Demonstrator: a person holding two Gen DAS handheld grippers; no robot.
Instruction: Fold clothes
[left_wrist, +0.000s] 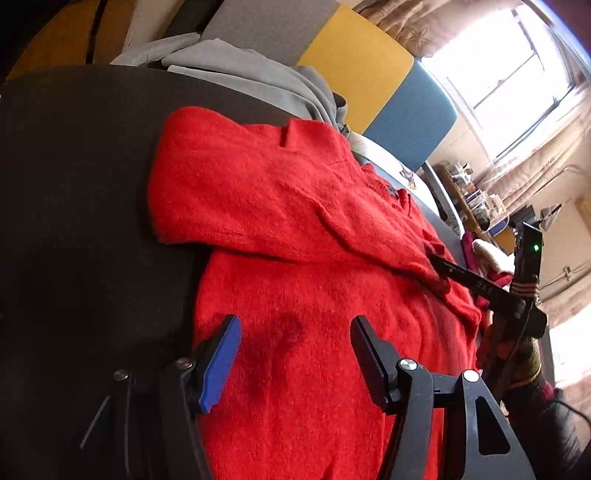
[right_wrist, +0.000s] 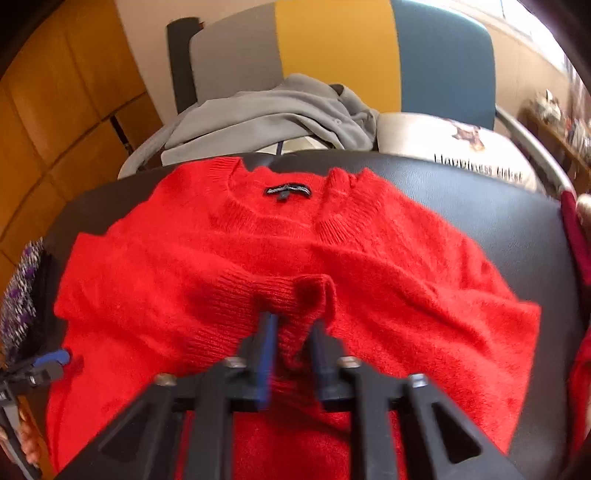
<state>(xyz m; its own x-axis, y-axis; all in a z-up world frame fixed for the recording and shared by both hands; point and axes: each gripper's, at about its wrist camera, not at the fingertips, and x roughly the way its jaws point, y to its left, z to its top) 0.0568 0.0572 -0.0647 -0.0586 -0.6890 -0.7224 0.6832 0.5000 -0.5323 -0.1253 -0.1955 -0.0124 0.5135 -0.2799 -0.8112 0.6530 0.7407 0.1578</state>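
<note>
A red sweater (right_wrist: 280, 266) lies spread on the black worktop (right_wrist: 480, 206), collar toward twelve o'clock. The right gripper (right_wrist: 291, 332) pinches a ribbed cuff (right_wrist: 291, 299) folded across the sweater's middle. The left gripper (left_wrist: 295, 332) hangs spread over its body, empty.

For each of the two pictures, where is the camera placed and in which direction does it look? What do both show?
Left wrist: sits on the left gripper, looks down over the red sweater on the black surface; its open fingers show, and the right gripper at the right edge.
Right wrist: sits on the right gripper, faces the sweater's collar; its jaws pinch a sleeve cuff.
Shared: the sweater, the grey garment, the coloured chair backs.
</note>
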